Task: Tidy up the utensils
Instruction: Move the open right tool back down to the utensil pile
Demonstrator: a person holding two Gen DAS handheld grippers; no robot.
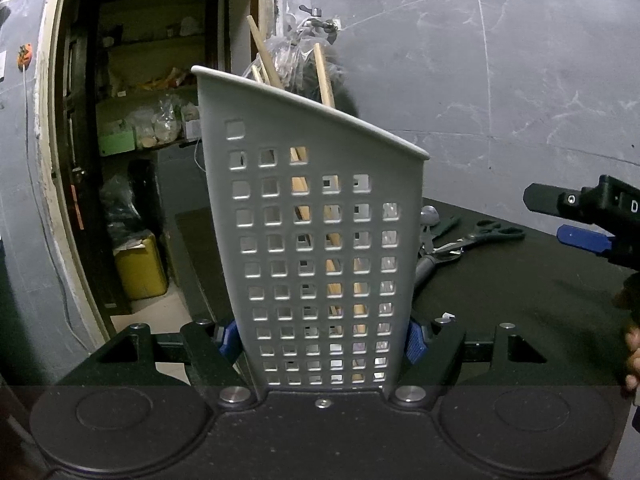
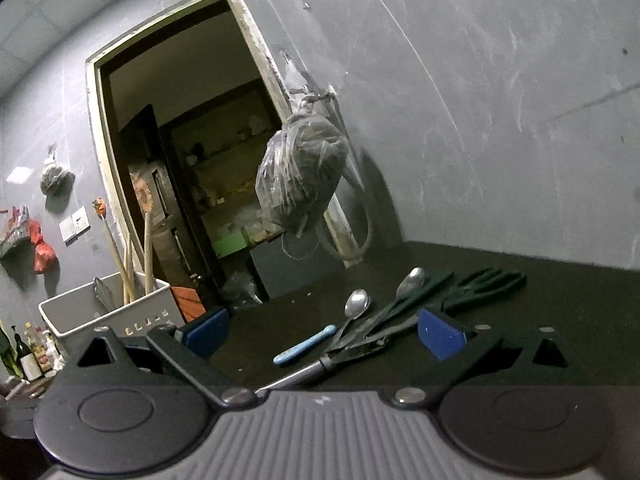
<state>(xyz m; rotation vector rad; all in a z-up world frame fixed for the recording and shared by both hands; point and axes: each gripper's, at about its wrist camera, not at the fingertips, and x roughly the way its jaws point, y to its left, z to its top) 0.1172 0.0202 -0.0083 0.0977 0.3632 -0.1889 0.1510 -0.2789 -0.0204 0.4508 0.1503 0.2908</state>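
- Left wrist view: we find the left gripper [image 1: 320,340] clamped low on the grey perforated holder [image 1: 316,216], which stands tilted on the dark table [image 1: 520,300] with wooden sticks [image 1: 264,56] inside. Gripped so near its base, the holder may tip or pivot when further utensils drop in.
- Right wrist view: we find the right gripper [image 2: 324,330] spread fully wide and holding nothing, poised over the loose pile: a blue-handled spoon [image 2: 320,340], a second spoon [image 2: 408,282], tongs [image 2: 360,350] and scissors [image 2: 480,284]. These overlap, so closing here may catch two items or drag neighbours off the table.
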